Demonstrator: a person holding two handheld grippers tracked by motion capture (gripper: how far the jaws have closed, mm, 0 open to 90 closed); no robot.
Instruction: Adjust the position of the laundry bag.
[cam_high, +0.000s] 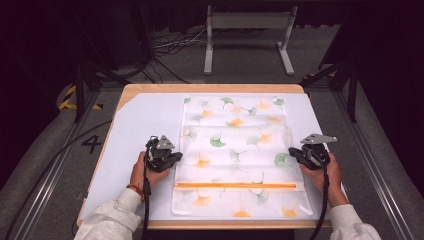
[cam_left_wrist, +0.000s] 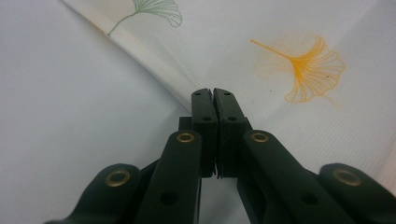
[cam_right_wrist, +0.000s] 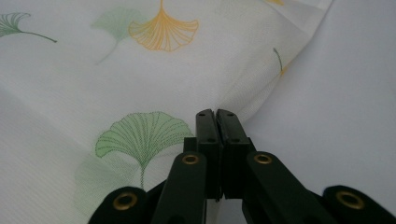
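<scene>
We are looking down at a thin white cloth (cam_high: 235, 150) printed with green and orange ginkgo leaves, lying spread over the right half of a white mat (cam_high: 140, 130) on a wooden table (cam_high: 150, 88). An orange strip (cam_high: 235, 185) is running across the cloth near its near edge, though we cannot tell whether it is a zipper or a printed band. The left gripper (cam_high: 172, 159) is sitting at the cloth's left edge, and in the left gripper view (cam_left_wrist: 214, 93) its jaws are pressing together right at that edge; the fabric is puckering toward the tips, but they are hiding the contact, so we cannot tell whether any cloth is caught between them. The right gripper (cam_high: 296, 153) is resting at the cloth's right edge, and in the right gripper view (cam_right_wrist: 215, 113) its jaws are likewise meeting, with folds radiating from the tips and the same doubt about a grip. The hands are mostly hiding behind the grippers, and the sleeves are being cut off by the bottom of the high view. Beyond the table, the floor and a grey metal stand (cam_high: 247, 22) are fading into darkness.
</scene>
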